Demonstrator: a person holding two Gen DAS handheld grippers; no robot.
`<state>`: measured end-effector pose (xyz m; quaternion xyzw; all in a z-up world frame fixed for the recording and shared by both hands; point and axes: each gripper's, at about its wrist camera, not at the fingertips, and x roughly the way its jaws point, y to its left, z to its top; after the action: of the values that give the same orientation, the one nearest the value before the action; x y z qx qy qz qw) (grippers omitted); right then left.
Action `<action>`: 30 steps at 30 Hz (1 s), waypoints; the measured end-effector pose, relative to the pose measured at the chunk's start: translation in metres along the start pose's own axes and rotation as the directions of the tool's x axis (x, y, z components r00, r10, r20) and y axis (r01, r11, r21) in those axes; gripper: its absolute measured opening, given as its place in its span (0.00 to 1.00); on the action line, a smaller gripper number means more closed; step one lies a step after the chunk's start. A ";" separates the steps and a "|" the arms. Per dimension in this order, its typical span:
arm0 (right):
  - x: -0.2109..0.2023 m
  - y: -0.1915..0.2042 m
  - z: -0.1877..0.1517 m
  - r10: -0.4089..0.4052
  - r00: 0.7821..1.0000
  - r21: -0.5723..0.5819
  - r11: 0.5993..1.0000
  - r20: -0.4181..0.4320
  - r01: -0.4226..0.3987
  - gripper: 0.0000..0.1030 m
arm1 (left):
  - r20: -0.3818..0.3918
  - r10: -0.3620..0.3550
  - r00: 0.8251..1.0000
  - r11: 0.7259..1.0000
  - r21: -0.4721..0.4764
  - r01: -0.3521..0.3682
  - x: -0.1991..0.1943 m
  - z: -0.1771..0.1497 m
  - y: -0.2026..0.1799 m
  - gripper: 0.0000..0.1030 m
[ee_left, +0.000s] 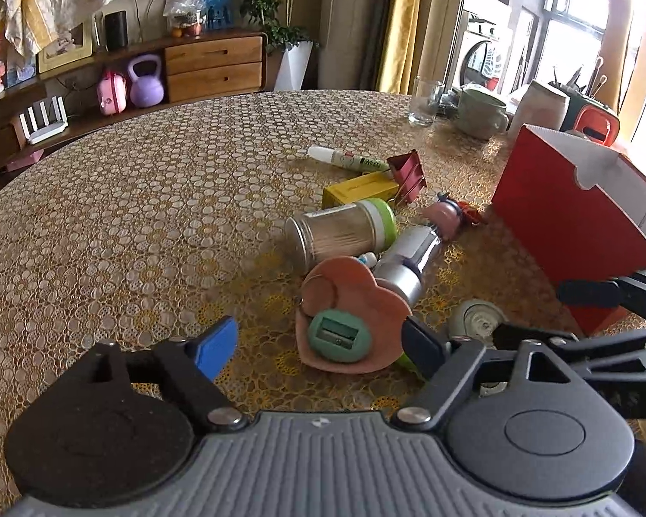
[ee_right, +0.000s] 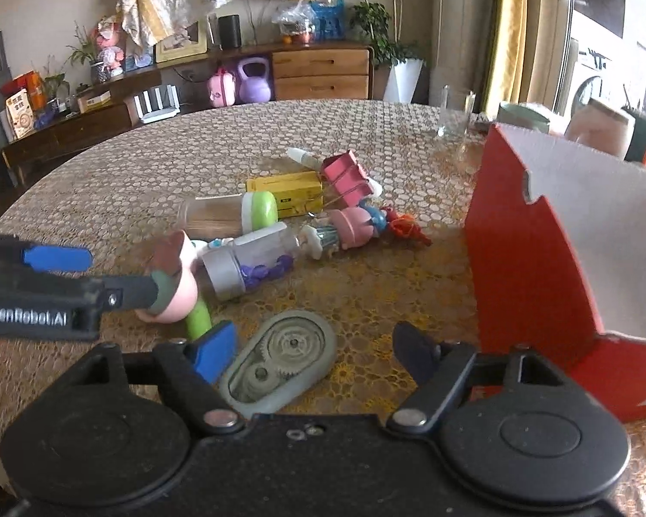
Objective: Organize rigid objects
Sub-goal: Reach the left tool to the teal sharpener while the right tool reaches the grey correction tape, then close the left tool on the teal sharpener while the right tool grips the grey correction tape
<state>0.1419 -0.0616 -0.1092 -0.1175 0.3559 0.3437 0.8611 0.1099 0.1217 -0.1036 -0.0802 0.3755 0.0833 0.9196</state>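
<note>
Left gripper [ee_left: 318, 344] is sitting half-wide around the pink heart-shaped dish [ee_left: 353, 314]; its right pad is touching the dish rim, the left pad is standing clear, so no grip. A green sharpener [ee_left: 338, 336] is lying in the dish.

Right gripper [ee_right: 316, 351] is hanging similarly wide over the grey gear case [ee_right: 280, 357], left pad right at its edge; contact unclear.

The clutter is bunching mid-table [ee_left: 129, 215]: toothpick jar [ee_left: 340, 232], silver-capped bottle [ee_right: 250, 263], yellow box [ee_right: 288, 194], pink binder clip [ee_right: 349, 179], glue stick [ee_left: 349, 159].

The red box [ee_right: 534, 267] is standing open just right of the pile.

The table's left half is lying free right out to the curved edge.

"GenRobot.AI" is reading on the left gripper's side; the glue stick's label is too blurred.
</note>
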 end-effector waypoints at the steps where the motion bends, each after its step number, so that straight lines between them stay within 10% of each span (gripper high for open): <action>1: 0.003 0.001 0.001 -0.003 1.000 0.004 1.000 -0.004 0.003 0.76 | 0.001 -0.001 1.000 1.000 0.003 0.001 0.001 0.000 -0.001 0.70; 14: 0.027 0.011 -0.004 -0.011 0.997 -0.011 1.000 -0.077 0.010 0.73 | 0.029 -0.003 1.000 0.997 0.075 0.001 0.009 -0.008 -0.011 0.38; 30: 0.033 0.020 -0.006 -0.012 0.992 -0.033 0.999 -0.127 0.008 0.68 | 0.003 -0.025 1.000 0.999 0.048 0.025 0.028 -0.006 -0.011 0.35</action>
<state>0.1416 -0.0326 -0.1350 -0.1550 0.4040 0.3367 0.8363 0.1272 0.1125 -0.1266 -0.0628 0.3749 0.0627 0.9228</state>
